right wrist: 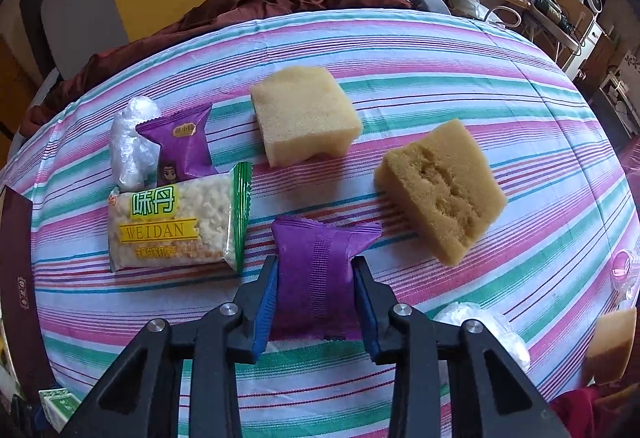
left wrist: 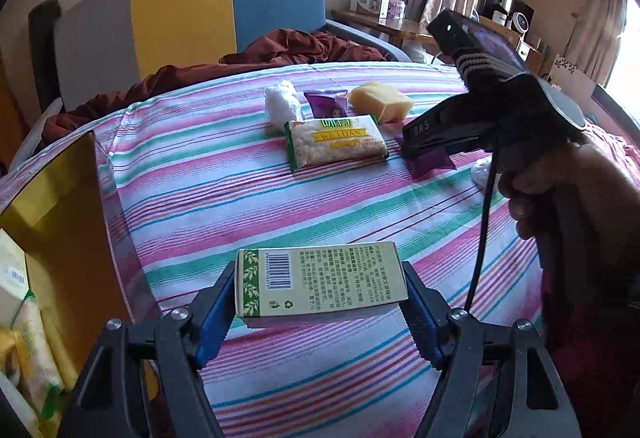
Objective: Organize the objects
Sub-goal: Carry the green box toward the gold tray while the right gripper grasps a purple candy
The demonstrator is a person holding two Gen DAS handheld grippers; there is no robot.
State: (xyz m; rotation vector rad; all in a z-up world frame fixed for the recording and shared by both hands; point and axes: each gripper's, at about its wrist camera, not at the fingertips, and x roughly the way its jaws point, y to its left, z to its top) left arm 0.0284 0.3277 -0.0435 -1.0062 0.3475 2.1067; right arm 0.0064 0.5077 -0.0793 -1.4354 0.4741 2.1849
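My left gripper (left wrist: 320, 292) is shut on a green and cream box (left wrist: 322, 284), held above the striped bed sheet (left wrist: 280, 198). My right gripper (right wrist: 315, 278) is shut on a purple snack packet (right wrist: 316, 278) that rests on the sheet; the same gripper shows in the left wrist view (left wrist: 416, 146). Beyond lie a WEIDAN rice cracker pack (right wrist: 176, 226), a second purple packet (right wrist: 180, 146), a white plastic bundle (right wrist: 130, 146) and two yellow sponges (right wrist: 306, 114) (right wrist: 440, 190).
A yellow box (left wrist: 52, 222) with packets inside stands at the left. A dark red blanket (left wrist: 280, 50) lies at the bed's far edge before a yellow and blue chair. A white bundle (right wrist: 484, 330) and a sponge piece (right wrist: 612, 346) lie at the right.
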